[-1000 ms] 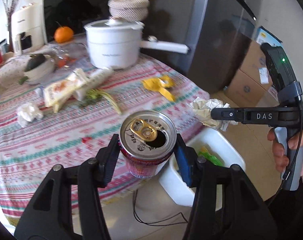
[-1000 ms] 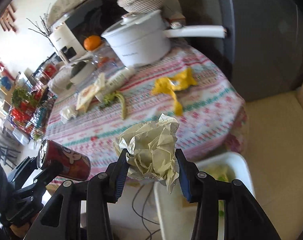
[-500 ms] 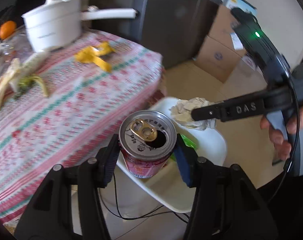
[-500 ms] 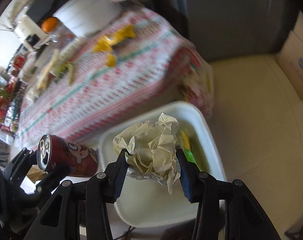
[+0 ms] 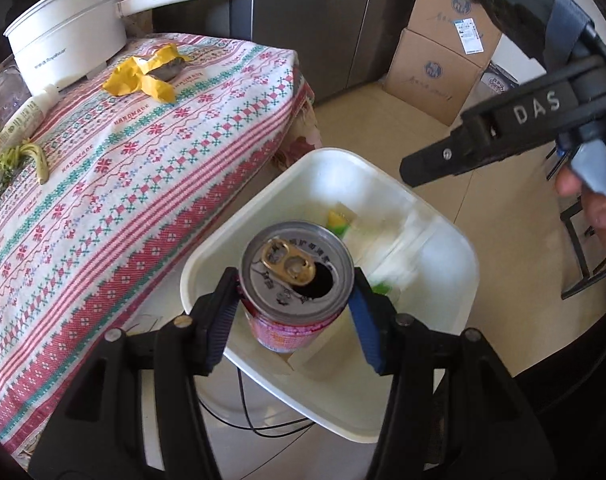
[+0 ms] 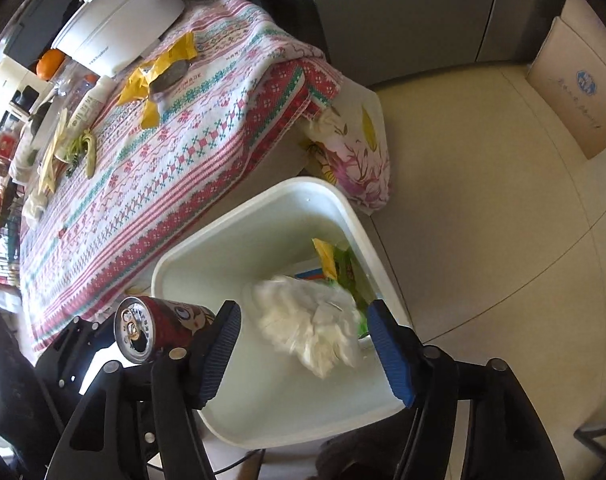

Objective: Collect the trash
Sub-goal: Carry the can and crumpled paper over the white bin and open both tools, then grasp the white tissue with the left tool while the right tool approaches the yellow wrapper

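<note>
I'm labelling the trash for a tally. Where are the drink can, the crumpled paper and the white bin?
drink can [image 5: 296, 268]: left wrist view, on its silver top.
crumpled paper [image 6: 309, 326]: right wrist view, middle of the wad.
white bin [image 6: 191, 246]: right wrist view, on its rim.

"DAS" stands in white on the right gripper [image 5: 519, 136]. The tablecloth [image 5: 151, 148] seemingly repeats "HANDMADE" in its bands toward its far edge.

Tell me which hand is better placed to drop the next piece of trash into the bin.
Left. The left gripper holds the can right over the bin; the right gripper has just opened, its paper wad already falling in.
</note>
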`<state>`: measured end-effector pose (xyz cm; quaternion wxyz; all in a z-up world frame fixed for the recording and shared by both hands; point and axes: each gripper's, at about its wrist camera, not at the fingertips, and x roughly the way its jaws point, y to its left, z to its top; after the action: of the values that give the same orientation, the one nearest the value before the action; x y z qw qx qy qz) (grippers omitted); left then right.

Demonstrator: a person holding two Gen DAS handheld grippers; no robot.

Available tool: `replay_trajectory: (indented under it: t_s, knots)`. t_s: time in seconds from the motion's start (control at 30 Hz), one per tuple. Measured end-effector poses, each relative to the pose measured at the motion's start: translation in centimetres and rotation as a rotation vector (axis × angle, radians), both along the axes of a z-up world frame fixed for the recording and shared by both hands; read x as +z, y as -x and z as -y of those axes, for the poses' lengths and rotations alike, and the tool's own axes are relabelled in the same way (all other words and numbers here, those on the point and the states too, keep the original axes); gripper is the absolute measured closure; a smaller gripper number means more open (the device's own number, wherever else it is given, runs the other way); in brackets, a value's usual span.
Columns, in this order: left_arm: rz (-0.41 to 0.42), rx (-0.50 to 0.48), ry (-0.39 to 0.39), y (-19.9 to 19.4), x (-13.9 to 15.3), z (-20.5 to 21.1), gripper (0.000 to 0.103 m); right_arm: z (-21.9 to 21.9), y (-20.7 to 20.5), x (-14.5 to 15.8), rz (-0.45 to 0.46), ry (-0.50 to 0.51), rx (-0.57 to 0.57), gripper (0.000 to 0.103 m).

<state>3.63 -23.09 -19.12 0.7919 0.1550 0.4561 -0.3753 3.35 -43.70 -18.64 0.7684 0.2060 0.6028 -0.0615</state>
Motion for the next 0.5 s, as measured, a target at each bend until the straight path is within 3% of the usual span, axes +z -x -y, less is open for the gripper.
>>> replay_trajectory:
  t_s: [0.2,0.5]
  knots:
    - [0.035,0.004,-0.001,-0.3,0.9,-0.5,0.037,0.1,-0.3,0.4,0.013,0.004,-0.009,0.035]
    - [0.06,0.037,-0.004,-0.8,2.5,-2.1,0.034,-0.3,-0.5,1.4,0.049,0.015,0.0,0.035]
